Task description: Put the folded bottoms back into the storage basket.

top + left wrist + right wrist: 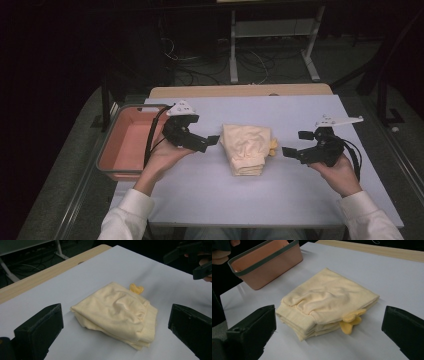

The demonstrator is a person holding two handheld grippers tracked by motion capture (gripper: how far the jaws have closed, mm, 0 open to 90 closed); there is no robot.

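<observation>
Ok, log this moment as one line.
left gripper: open, beside folded yellow garment | right gripper: open, opposite side | garment: flat on table | pink bin: table's left edge

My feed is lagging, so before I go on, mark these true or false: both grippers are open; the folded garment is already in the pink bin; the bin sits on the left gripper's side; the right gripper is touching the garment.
1. Both grippers are open. True: the left gripper and the right gripper both have their jaws spread.
2. The folded yellow garment is in the pink bin. False: it lies on the table, between the grippers.
3. The bin sits on the left gripper's side. True.
4. The right gripper is touching the garment. False: there is a gap between them.
</observation>
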